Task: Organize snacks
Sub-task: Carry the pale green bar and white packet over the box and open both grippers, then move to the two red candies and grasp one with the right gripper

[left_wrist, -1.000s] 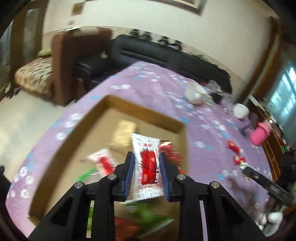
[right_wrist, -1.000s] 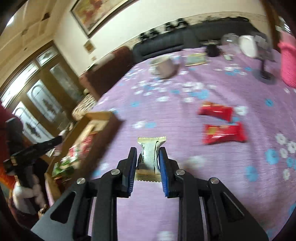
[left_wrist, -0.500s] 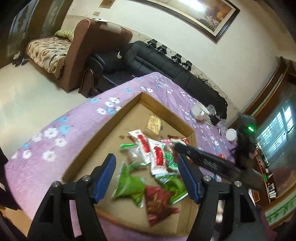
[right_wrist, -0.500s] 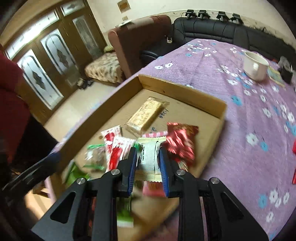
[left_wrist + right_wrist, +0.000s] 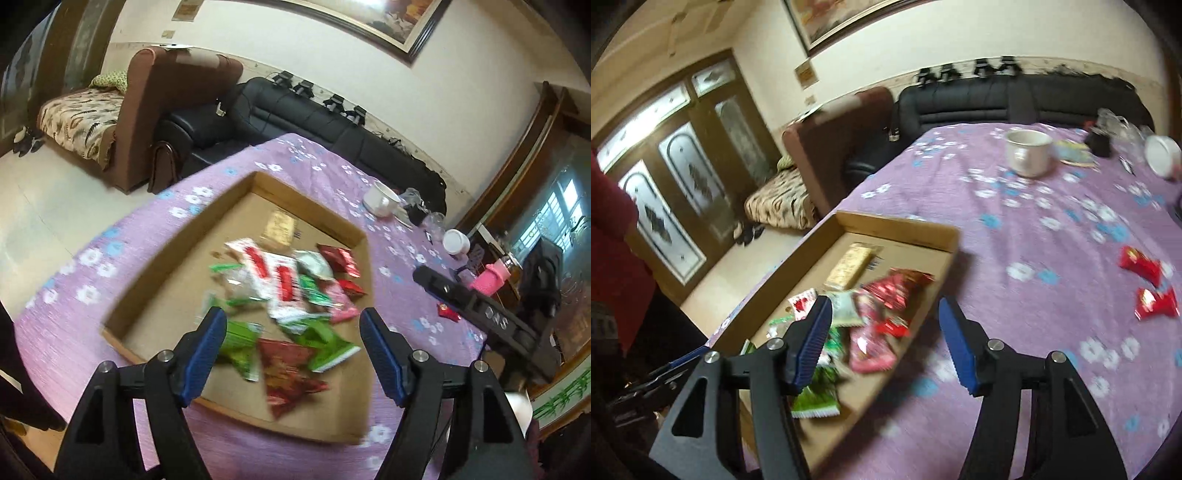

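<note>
A shallow cardboard tray (image 5: 310, 210) (image 5: 897, 229) lies on the purple flowered tablecloth. It holds several snack packets: white-and-red ones (image 5: 273, 273), green ones (image 5: 240, 347), a dark red one (image 5: 288, 373) and a beige bar (image 5: 849, 266). My left gripper (image 5: 295, 350) hangs over the tray's near end, jaws opening with nothing between them. My right gripper (image 5: 884, 343) is over the tray's right rim, jaws also opening and empty. A cream packet (image 5: 846, 312) lies in the pile just beyond its left pad. Two red packets (image 5: 1141, 266) (image 5: 1156, 304) lie loose on the cloth to the right.
A white mug (image 5: 1028, 153), a white jar (image 5: 456, 242), a pink cup (image 5: 487, 280) and small clutter stand at the table's far side. A black sofa (image 5: 295, 110) and a brown armchair (image 5: 166, 85) stand beyond it. A person's red sleeve (image 5: 609, 221) shows at the left.
The left gripper let go of its white-and-red packet into the tray, opened and drew back. The right gripper carried the cream packet from the cloth over the tray and opened; the packet now lies there.
</note>
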The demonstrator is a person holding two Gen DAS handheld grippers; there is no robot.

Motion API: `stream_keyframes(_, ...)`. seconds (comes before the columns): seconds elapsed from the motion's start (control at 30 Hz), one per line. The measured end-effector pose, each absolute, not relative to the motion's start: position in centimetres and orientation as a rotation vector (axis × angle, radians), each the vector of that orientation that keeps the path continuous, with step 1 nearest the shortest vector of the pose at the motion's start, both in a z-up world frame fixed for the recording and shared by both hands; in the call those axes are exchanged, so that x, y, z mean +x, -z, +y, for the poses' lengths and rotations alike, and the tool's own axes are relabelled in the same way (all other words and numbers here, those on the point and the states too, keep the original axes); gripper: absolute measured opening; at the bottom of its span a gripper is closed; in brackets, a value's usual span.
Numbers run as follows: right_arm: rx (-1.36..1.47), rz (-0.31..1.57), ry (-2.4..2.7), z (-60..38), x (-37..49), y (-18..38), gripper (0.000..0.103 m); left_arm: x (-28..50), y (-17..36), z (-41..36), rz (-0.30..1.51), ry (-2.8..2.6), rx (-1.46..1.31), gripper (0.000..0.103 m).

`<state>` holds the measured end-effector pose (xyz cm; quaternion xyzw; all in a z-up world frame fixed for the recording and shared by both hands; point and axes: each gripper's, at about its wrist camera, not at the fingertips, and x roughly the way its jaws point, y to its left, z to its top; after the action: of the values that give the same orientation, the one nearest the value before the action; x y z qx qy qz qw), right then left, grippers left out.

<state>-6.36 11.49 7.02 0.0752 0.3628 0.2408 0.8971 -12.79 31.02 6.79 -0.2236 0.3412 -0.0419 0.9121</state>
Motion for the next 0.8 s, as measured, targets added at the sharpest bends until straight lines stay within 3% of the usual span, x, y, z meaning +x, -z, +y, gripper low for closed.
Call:
stream_keyframes(0.37,0.021,0.57,-0.404,-1.3,-14.2,-12.9,0.063,-15.2,-13.6,18.2,0.606,0.19,-0.238,0.077)
stream_keyframes(0.57,-0.04,0.403,-0.347,-8.0,-17.3,-22.5,0.063,-18.0,-21.3,13.7,0.502,0.284,-0.119,0.078)
stream_keyframes(0.73,-0.036,0.304,-0.308,-11.4,-19.2,-31.1,0.07,-20.5,-28.1,11.4,0.407,0.359,-0.048,0.082)
stream_keyframes(0.8,-0.036,0.298,-0.298,-12.0,-19.5,-33.9,0.078,-20.7,-29.5,10.7,0.414,0.409,-0.048,0.083)
